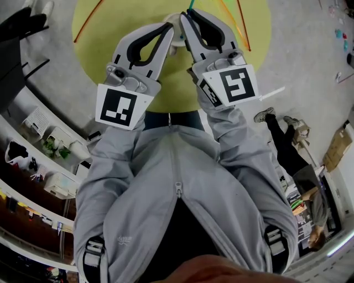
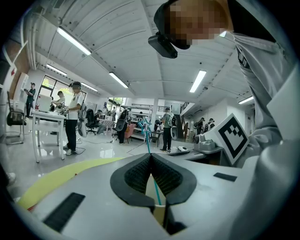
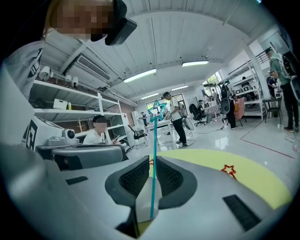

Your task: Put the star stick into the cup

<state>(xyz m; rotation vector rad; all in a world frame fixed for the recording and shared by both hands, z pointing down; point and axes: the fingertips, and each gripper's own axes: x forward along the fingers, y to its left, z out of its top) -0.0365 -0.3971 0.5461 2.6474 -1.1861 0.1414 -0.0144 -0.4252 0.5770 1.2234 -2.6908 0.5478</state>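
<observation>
Both grippers meet tip to tip over the yellow round table (image 1: 105, 38). My left gripper (image 1: 168, 26) is shut, and a pale cup (image 1: 176, 21) shows at its tips. In the left gripper view the cream cup (image 2: 152, 190) sits between the closed jaws of that gripper (image 2: 151, 155), with the teal star stick (image 2: 148, 143) running through it. My right gripper (image 1: 186, 16) is shut on the thin teal stick (image 1: 191, 4). In the right gripper view the stick (image 3: 153, 140) passes between the pressed tips of this gripper (image 3: 153, 160), its star (image 3: 157, 108) at the far end.
Orange sticks (image 1: 88, 22) (image 1: 243, 27) and a green one (image 1: 229, 14) lie on the yellow table. A red star stick (image 3: 228, 169) lies on it too. A person (image 1: 285, 141) stands on the floor to the right. Desks and shelves line the left side.
</observation>
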